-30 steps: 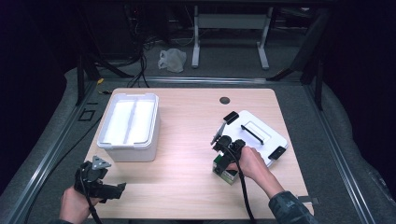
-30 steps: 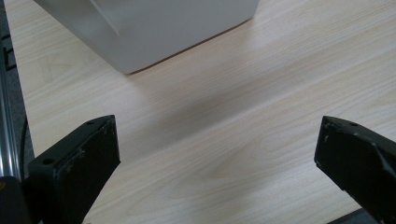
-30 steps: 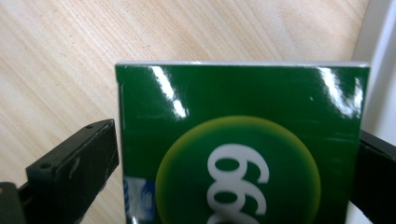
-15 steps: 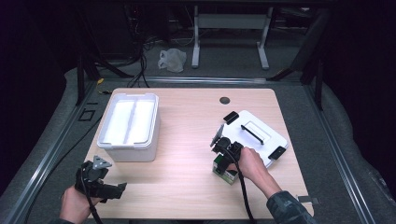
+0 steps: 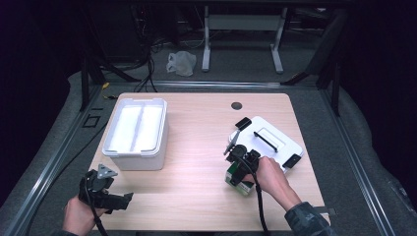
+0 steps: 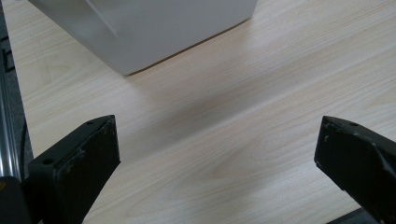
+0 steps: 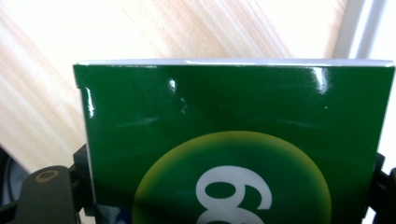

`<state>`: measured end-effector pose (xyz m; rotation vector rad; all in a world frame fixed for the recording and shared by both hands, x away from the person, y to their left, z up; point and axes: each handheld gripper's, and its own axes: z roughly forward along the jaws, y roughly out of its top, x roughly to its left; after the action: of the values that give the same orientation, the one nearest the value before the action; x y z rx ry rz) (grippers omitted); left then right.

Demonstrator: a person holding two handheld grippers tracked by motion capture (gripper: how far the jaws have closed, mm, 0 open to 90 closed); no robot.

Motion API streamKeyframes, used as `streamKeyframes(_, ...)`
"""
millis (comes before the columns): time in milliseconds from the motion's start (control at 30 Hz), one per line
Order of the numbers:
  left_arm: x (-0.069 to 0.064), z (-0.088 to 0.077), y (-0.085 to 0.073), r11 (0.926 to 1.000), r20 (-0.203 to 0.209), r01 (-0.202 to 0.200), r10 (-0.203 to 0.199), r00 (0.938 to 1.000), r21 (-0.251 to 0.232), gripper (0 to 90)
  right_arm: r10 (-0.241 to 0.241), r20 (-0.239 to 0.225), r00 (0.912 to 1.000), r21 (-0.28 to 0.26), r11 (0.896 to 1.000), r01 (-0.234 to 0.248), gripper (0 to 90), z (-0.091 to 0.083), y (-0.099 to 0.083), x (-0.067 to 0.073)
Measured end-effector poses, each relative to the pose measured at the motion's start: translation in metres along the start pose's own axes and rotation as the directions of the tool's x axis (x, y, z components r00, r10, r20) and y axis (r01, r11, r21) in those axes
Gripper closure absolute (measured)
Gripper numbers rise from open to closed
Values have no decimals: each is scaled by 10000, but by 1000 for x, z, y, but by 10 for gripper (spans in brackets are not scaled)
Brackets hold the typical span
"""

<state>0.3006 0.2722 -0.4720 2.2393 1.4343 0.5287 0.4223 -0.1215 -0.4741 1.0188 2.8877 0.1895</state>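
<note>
Presently catalogued, item one: green carton (image 7: 233,144), glossy, with a yellow-green disc and white numerals on its face. It sits at roughly five o'clock on the table (image 5: 196,147), seen from the high view (image 5: 239,179), just beside the near-left corner of the white lid. In the right gripper view it spans the whole gap between the two black jaws, which press on its two sides.

Item two: right gripper (image 5: 241,164), held in the person's right hand (image 5: 270,177). Its jaws have just been closing, from fully spread a second ago to a grip across the carton's width. Against the earlier high views the carton appears slightly raised and shifted; whether it has left the wood cannot be told. Judgement: the pick-up is secured and the carry is beginning.

Item three: white lid (image 5: 268,140) with black handle and black end clips, lying flat at four o'clock, top side up.

Item four: white storage bin (image 5: 136,132), open, nothing inside, at nine o'clock, well apart from the carton. Judgement: likely destination.

Item five: left gripper (image 5: 105,194), in the left hand (image 5: 78,216) at seven o'clock on the near edge. Jaws spread wide with nothing between them, bare wood below and the bin's corner (image 6: 140,32) ahead. It has kept its place since the earlier views.
</note>
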Motion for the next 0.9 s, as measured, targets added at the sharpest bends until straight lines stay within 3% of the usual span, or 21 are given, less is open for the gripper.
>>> streamKeyframes(233, -1, 0, -1, 10000, 13, -23, 23, 10000, 9, 2, 278, -6, 9996, -124, 9995, -278, 157, -14, -22, -3)
streamKeyframes(567, -1, 0, -1, 10000, 53, -78, 78, 10000, 13, 2, 1070, 149, 9941, -107, 9942, -1069, 157, -23, -59, -21)
streamKeyframes(767, -1, 1, -1, 9999, 47, -100, 100, 9999, 55, 2, 1930, 171, 9811, -80, 9812, -1929, 157, -21, -86, -41)
streamKeyframes(900, -2, 1, 0, 9999, 33, -144, 143, 9999, 59, 2, 2674, 303, 9631, 122, 9634, -2678, 157, -15, -103, -59)
